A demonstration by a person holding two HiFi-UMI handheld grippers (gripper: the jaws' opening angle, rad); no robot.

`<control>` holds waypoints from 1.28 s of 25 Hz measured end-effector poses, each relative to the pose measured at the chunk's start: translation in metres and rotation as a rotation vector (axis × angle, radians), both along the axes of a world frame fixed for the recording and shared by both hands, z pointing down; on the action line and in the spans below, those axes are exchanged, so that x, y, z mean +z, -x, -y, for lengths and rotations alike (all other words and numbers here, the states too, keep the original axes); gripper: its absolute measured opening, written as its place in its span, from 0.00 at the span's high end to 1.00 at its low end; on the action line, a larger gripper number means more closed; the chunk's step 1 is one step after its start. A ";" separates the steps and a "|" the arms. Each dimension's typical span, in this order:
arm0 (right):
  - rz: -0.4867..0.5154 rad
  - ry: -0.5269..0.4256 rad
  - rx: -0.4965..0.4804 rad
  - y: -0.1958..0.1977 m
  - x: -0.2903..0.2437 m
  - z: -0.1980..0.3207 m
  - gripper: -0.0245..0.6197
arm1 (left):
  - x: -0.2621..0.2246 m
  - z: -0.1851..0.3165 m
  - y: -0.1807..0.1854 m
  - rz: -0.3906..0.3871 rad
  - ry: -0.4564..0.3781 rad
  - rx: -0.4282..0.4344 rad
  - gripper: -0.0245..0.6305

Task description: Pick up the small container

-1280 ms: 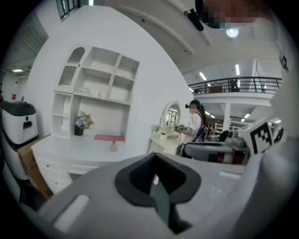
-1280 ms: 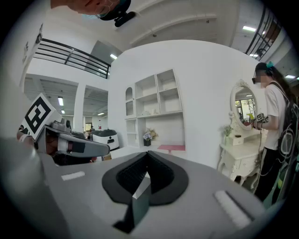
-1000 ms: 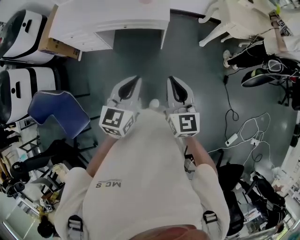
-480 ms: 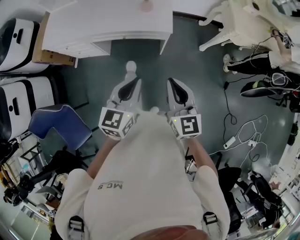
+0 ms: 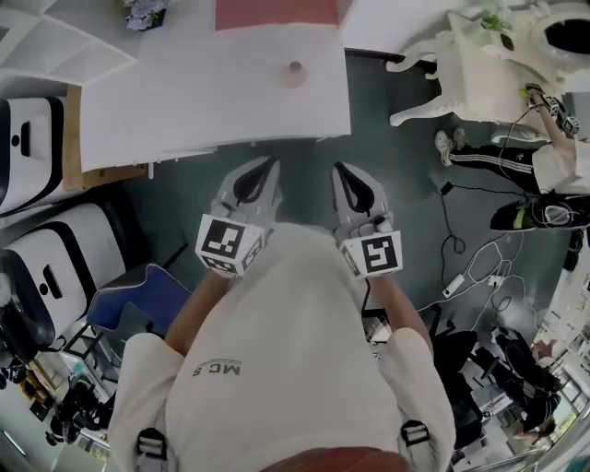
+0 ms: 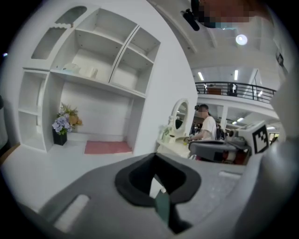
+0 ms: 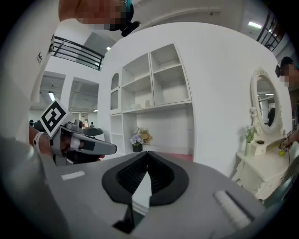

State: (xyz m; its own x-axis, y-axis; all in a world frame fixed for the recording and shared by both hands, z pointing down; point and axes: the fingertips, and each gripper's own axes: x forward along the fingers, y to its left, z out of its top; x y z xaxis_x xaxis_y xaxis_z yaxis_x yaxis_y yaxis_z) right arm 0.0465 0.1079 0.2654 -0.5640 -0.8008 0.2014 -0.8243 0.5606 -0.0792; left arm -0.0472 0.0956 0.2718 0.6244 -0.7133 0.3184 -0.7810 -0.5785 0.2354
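Risk begins with the tall white shelf unit (image 6: 93, 70) that rises along the far side of the wide white tabletop (image 5: 184, 101). A reach that overshoots could push the target back against it. The tabletop's near edge lies between the person and the target. Both grippers hang over the dark floor short of that edge, so a low approach could knock one against it. The left gripper (image 5: 266, 168) and the right gripper (image 5: 342, 171) each have their jaws pressed together with nothing between them. Arriving like that would, I judge, shove or tip the target instead of taking it, so one gripper must spread first. The small round pinkish container (image 5: 294, 74) stands alone on the bare tabletop at twelve o'clock from the grippers, well apart from both. The flat red mat (image 5: 277, 11) lies beyond it, also at twelve. The container looks small and light, so an off-centre pad may send it skidding.

Only the head view shows the container and its line between the two grippers; neither gripper view picks it out. The gripper views add the shelf unit's open compartments seen from the front, which the head view shows only as a sliver from above. They also show the closed pads up close and, from the side, the purple flowers in a dark pot (image 6: 63, 123) at nine o'clock from the mat.
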 end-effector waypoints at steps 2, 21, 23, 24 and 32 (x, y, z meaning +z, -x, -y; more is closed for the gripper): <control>-0.006 -0.005 0.026 0.008 -0.002 0.035 0.97 | 0.001 0.033 0.012 0.001 0.001 0.022 0.96; 0.020 0.029 -0.027 0.012 0.039 0.177 0.90 | 0.055 0.169 0.005 0.064 0.086 0.021 0.96; 0.023 0.029 -0.026 0.018 0.049 0.185 0.88 | 0.063 0.174 0.008 0.072 0.091 0.014 0.96; 0.024 0.027 -0.023 0.021 0.054 0.189 0.88 | 0.068 0.177 0.009 0.075 0.090 0.008 0.96; 0.014 0.027 -0.009 0.044 0.098 0.221 0.84 | 0.104 0.202 0.020 0.063 0.113 -0.001 0.96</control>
State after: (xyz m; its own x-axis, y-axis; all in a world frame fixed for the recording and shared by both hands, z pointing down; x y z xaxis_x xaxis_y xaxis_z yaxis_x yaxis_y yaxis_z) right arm 0.0028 -0.1132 0.3637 -0.5738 -0.7902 0.2151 -0.8181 0.5653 -0.1058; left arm -0.0668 -0.1069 0.3760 0.5998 -0.6710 0.4359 -0.7969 -0.5503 0.2493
